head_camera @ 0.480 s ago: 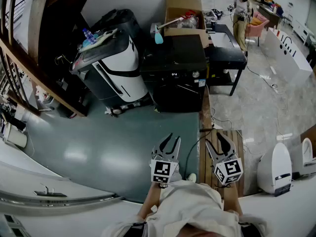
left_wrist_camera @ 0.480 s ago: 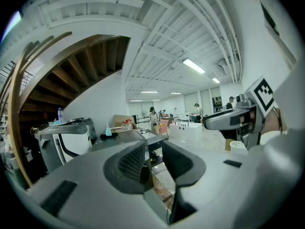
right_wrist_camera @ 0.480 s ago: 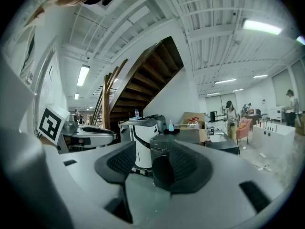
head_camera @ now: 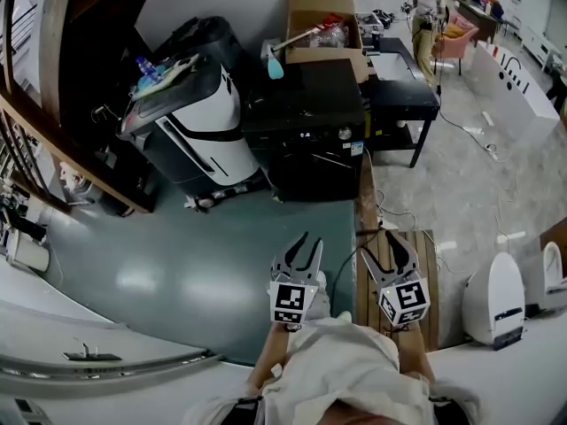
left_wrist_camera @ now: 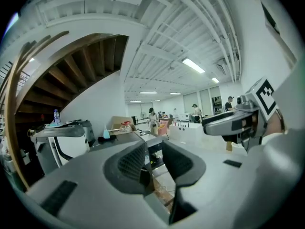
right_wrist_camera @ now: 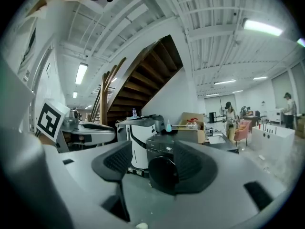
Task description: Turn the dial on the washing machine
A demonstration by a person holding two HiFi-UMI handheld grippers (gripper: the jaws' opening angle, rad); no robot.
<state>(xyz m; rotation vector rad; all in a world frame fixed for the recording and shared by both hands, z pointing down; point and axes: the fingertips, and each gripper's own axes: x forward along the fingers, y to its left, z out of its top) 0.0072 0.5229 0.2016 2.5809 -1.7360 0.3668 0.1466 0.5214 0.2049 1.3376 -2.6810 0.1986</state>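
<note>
Both grippers are held low and near, side by side over the grey floor [head_camera: 177, 264].
- Left gripper [head_camera: 307, 242]: jaws apart, nothing between them.
- Right gripper [head_camera: 390, 242]: jaws apart too, empty. The washer shows only far off through the gap.
- Black washer [head_camera: 306, 140]: far centre, well apart from both grippers.
- Dial [head_camera: 345, 134]: right end of the washer's front panel, untouched.
- White machine [head_camera: 199, 118]: just left of the washer.
- Cardboard box [head_camera: 321, 25]: at the washer's far edge.

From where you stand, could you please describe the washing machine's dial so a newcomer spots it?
Find the black washing machine standing beside the white-and-black unit. On its front control strip, the dial is the small silver round knob at the right end, bright against the black panel.
</note>
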